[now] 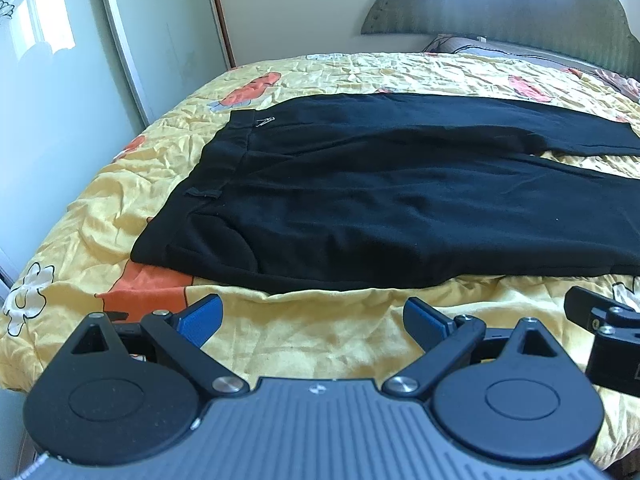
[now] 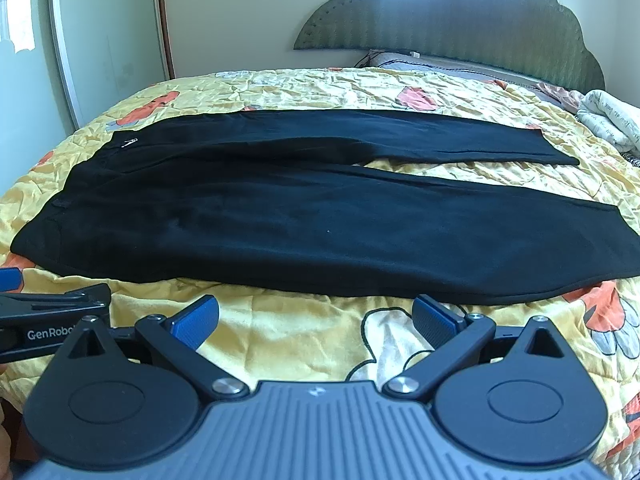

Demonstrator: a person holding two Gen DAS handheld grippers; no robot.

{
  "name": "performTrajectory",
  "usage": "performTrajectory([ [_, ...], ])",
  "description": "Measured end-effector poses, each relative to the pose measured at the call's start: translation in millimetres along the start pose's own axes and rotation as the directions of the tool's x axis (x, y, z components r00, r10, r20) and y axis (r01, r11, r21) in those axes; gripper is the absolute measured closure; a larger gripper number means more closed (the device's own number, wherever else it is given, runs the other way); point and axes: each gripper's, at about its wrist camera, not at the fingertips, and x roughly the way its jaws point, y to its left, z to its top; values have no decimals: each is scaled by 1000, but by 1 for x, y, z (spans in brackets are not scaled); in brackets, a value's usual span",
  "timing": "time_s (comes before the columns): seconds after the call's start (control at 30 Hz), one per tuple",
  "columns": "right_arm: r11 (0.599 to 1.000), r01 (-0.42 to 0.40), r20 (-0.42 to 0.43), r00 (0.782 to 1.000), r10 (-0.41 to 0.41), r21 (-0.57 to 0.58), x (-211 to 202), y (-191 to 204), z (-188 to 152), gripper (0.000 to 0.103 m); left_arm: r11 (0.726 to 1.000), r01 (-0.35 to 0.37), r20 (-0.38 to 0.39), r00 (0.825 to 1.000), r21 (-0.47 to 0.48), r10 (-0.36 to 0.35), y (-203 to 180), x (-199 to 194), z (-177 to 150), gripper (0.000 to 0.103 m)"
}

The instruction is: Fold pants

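Nearest, above the front edge of the bed (image 2: 280, 344): left gripper (image 1: 312, 318) and right gripper (image 2: 314, 318), both spread wide with nothing between the blue pads, both tilted down toward the cloth and short of it. Side by side, the left one's body showing at the left border of the right view.

Just beyond, across the middle of the yellow flowered bedspread (image 1: 120, 200): black pants (image 2: 280, 216), flat and unfolded. Long axis parallel to the front edge of the bed; waistband (image 1: 224, 160) toward the left edge, both cuffs toward the right edge, near leg (image 2: 440, 248) and far leg (image 2: 400, 136) parting in a narrow V.

Probably the first fold not yet begun. Best approach, as a judgement: pinch the near long edge at two well-spaced spots, one by the waist and one toward the cuff, lift together, carry over onto the far leg, seams matched, no bedspread caught.

Farthest: headboard (image 2: 440, 20).
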Motion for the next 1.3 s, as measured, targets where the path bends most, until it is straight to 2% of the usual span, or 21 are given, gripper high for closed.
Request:
performTrajectory([
  [0.13,1000,-6,-6,1000,6,7,2,-2,0,0,1000,21,0,1000,-12,-21,2,0,-1,6],
  [0.3,1000,-6,-23,1000,6,6,3,-3,-1,0,1000,4,12,1000,-15,-4,1,-3,-2,6],
  [0.57,1000,-3,-18,1000,3,4,4,-2,-1,0,999,22,-25,999,-48,-24,7,2,0,9],
  [0.87,1000,-8,-15,1000,8,0,3,-1,-2,0,998,26,-5,1000,-59,-26,6,-2,-1,9],
  [1.3,1000,-10,-17,1000,10,1,2,0,-2,0,997,32,-14,999,-68,-33,6,1,-1,9],
])
